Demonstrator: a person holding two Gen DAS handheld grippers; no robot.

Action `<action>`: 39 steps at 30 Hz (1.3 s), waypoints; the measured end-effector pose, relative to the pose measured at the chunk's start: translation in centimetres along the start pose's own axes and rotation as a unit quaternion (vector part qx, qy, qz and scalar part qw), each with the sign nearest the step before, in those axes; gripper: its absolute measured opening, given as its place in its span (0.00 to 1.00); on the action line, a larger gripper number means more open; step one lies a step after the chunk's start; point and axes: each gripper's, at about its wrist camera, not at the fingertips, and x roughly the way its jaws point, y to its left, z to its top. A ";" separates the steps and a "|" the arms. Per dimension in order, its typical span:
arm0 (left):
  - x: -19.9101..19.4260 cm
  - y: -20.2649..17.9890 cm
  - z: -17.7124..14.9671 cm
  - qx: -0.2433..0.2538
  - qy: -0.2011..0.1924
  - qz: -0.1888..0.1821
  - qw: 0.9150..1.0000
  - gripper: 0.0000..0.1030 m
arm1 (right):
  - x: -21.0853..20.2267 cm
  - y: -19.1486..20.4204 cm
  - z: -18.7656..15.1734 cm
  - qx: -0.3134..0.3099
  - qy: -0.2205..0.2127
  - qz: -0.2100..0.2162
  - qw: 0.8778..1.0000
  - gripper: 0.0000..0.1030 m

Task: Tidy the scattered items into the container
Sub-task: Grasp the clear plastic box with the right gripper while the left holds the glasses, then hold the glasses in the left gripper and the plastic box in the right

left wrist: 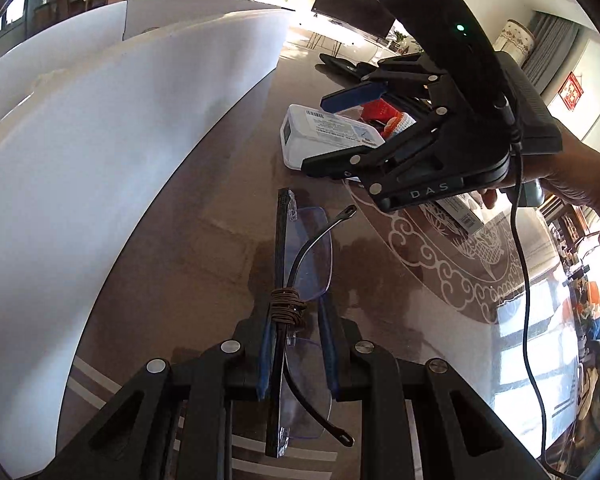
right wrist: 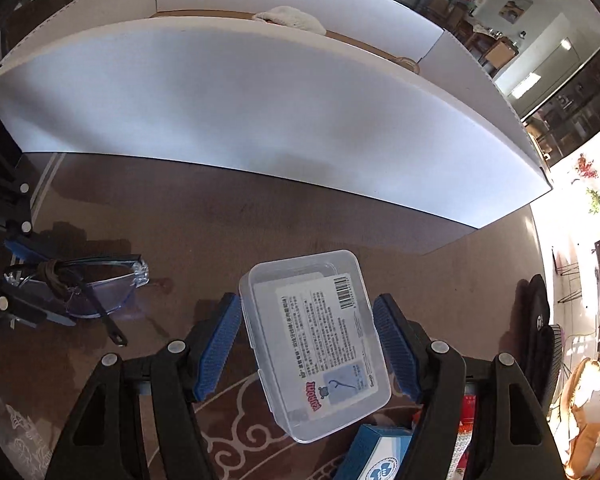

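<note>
white box wall (right wrist: pixel 260 112) ahead, bare tabletop (right wrist: pixel 228 216) before it

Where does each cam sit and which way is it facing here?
Left wrist: on the left tool, looking down along its fingers at the folded glasses it grips, white container to the left; the right tool and a hand show.
Right wrist: on the right tool, looking down at the clear plastic box between open pads, container ahead; the left tool shows at far left.
Shared: glasses, plastic box, container, brown table.

Glossy brown bench (right wrist: pixel 300 216) reflects window light. The matt white cardboard container (right wrist: pixel 260 112) looks smooth. Clear plastic box (right wrist: pixel 300 280) carries a paper label; glasses (left wrist: pixel 308 248) have transparent lenses.
</note>
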 end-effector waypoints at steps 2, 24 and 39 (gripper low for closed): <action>0.1 -0.3 0.0 0.004 -0.002 0.004 1.000 0.20 | 0.0 -1.1 -0.1 0.067 0.003 0.000 0.998 0.66; 1.5 -7.5 -1.7 0.136 -0.010 0.037 0.990 0.78 | -16.3 10.2 -24.9 0.436 -0.084 -0.138 0.885 0.65; 2.1 -8.2 -1.8 0.159 -0.004 0.057 0.986 0.78 | -13.8 12.6 -26.8 0.371 -0.055 -0.131 0.918 0.65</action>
